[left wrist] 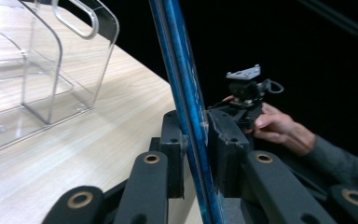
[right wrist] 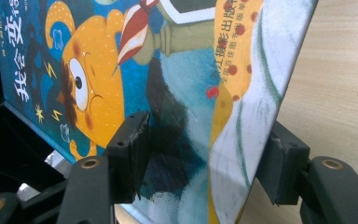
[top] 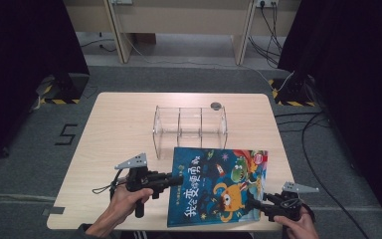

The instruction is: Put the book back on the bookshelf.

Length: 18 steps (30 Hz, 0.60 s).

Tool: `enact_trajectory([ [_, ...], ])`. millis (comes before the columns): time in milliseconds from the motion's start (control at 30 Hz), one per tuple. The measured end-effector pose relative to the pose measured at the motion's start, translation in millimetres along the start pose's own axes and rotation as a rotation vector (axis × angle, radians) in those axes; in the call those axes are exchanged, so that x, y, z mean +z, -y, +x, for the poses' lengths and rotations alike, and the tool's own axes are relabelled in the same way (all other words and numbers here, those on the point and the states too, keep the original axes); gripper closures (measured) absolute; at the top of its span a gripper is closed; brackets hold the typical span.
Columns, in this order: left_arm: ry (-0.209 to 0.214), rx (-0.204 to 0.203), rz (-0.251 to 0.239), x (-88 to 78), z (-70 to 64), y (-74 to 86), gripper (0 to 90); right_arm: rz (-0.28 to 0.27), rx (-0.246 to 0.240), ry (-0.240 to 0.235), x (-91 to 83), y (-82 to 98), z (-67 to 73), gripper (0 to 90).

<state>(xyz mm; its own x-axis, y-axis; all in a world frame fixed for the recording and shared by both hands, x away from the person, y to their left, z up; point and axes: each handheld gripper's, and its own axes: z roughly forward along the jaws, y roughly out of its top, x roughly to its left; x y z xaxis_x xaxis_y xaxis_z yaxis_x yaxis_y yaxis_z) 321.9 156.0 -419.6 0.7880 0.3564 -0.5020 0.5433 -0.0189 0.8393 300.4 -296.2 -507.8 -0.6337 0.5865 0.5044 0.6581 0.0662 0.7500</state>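
Observation:
A picture book with a blue cover and an orange cartoon creature (top: 219,186) lies near the table's front edge. My left gripper (top: 176,178) is shut on the book's left spine edge; in the left gripper view both pads clamp the thin blue edge (left wrist: 193,116) where my left gripper (left wrist: 195,154) closes. My right gripper (top: 252,204) is at the book's front right corner. In the right gripper view my right gripper (right wrist: 205,158) straddles that corner of the book (right wrist: 182,70), one jaw over the cover and one behind the edge, with gaps showing.
A clear acrylic divided rack (top: 190,127) stands behind the book, also seen close as the rack (left wrist: 51,70). A small dark round object (top: 215,105) sits behind it. The light wood table (top: 119,129) has bare room at the left. Cables run on the floor at right.

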Motion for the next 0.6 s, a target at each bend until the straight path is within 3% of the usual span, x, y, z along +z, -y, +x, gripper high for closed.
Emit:
enact_trajectory([
  [600,0.017,-0.024,0.010,7.8,6.6,-1.2,76.2,0.017,0.026,-0.011,1.4,0.7,-1.7,41.7],
])
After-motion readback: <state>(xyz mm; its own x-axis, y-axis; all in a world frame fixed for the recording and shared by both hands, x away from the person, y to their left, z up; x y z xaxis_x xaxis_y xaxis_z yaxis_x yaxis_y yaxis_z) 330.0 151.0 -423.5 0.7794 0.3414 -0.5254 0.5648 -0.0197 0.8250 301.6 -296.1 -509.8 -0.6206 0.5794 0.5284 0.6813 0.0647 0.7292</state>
